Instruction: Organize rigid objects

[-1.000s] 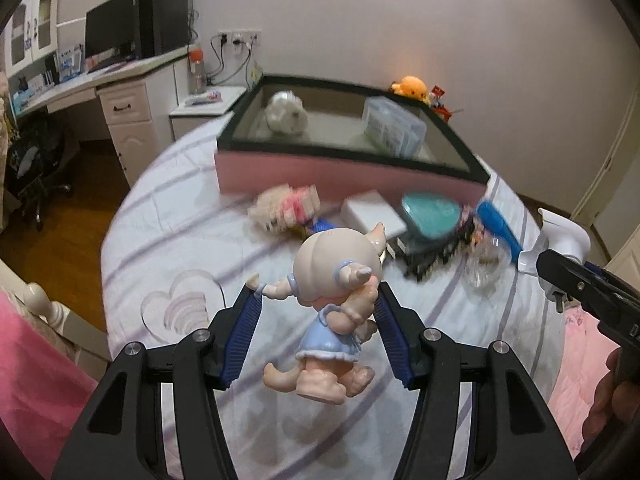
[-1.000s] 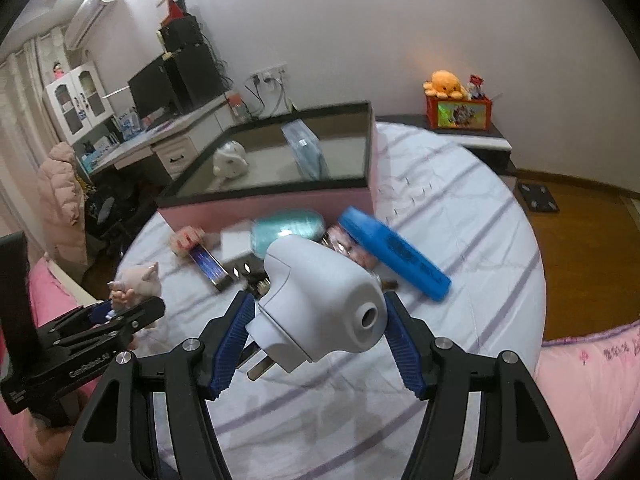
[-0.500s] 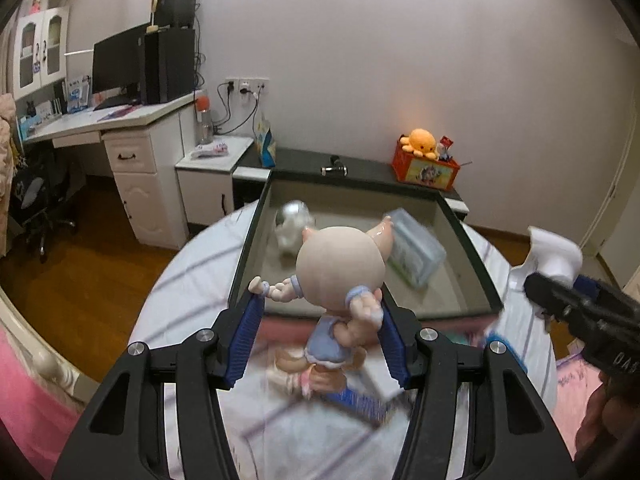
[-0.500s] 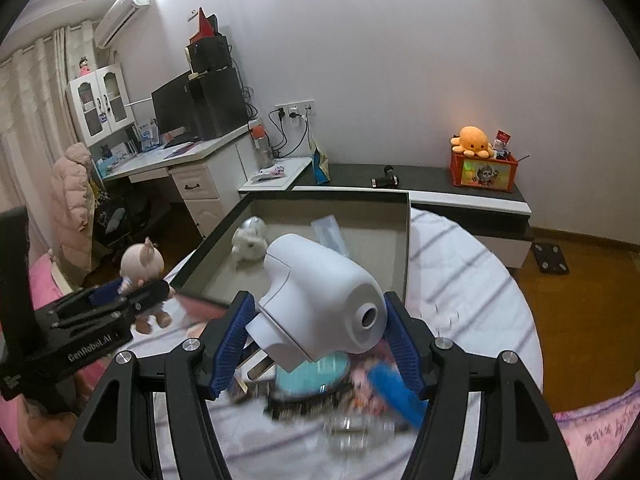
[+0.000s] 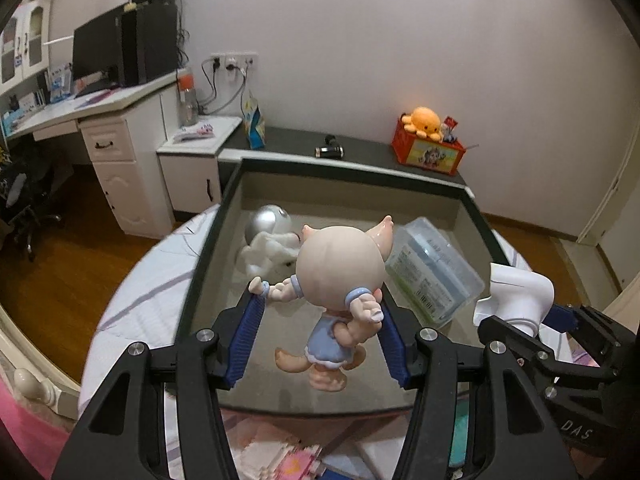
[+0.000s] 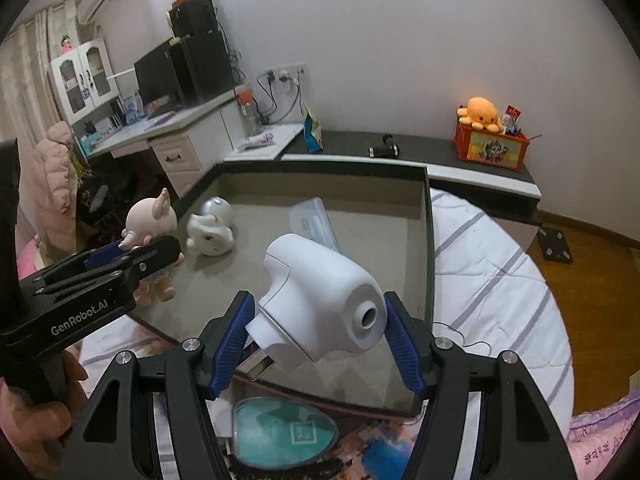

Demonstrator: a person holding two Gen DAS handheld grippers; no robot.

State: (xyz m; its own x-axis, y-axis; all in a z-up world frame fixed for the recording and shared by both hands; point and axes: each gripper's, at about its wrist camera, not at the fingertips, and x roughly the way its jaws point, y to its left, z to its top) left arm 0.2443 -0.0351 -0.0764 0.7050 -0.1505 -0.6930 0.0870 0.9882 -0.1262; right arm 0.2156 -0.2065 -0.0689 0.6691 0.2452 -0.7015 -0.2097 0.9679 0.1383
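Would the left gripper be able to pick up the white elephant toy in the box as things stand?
Probably not: the left gripper is shut on the pig figurine. The white elephant toy lies uncovered in the box, so only that load blocks it.

Both cams ride right on the grippers, looking forward along the fingers and down a bit into the open box (image 5: 476, 216), super close to whatever's clamped. The left wrist view sits behind the left gripper (image 5: 320, 340), facing the far wall with the desk (image 5: 100, 136) off to its left. The right wrist view sits behind the right gripper (image 6: 316, 340), angled slightly leftward. They share the box (image 6: 430, 240), the orange octopus plush (image 5: 426, 119) (image 6: 482, 114), and each catches the other gripper at its edge.
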